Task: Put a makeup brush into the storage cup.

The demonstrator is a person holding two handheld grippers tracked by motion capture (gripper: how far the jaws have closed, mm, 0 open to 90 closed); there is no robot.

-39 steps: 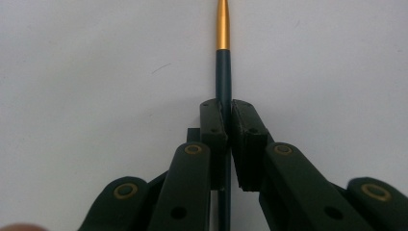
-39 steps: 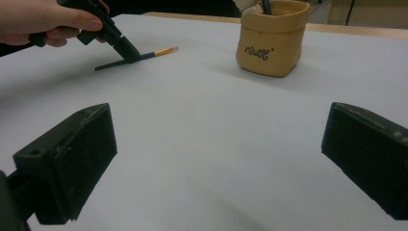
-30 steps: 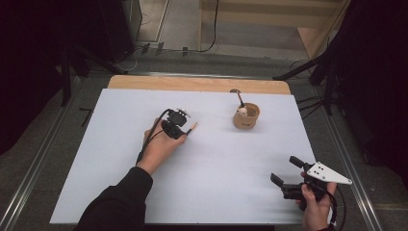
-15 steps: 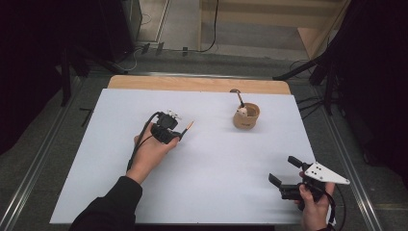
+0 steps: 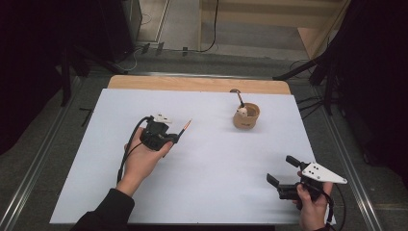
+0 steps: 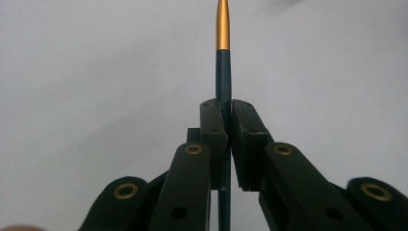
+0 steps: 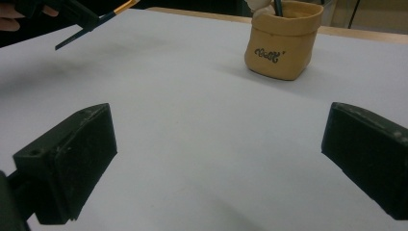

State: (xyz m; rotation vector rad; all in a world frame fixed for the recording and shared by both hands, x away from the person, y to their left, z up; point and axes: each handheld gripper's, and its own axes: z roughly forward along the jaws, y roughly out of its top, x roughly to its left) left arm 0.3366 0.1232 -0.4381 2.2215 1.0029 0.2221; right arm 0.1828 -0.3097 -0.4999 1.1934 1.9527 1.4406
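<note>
My left gripper (image 5: 174, 137) hovers over the left middle of the white table (image 5: 207, 192), shut on a slim pen (image 5: 186, 126) with a dark teal barrel and a gold end. In the left gripper view the jaws (image 6: 228, 120) clamp the pen (image 6: 223, 72) upright, gold end pointing away. At the near right corner my right gripper (image 5: 285, 171) stands open, nothing between its jaws (image 7: 219, 144). A tan pouch-shaped holder (image 5: 246, 116) stands upright at the back right with a dark stick and a pale object in it. The holder (image 7: 284, 38) lies ahead of the right gripper.
A wooden strip (image 5: 197, 84) borders the table's far edge. Metal rails and dark stands flank the table on the floor. In the right gripper view the pen (image 7: 86, 31) shows at the upper left.
My left hand has drawn back to the left and toward the person, carrying the pen away from the holder. The right gripper has barely shifted.
</note>
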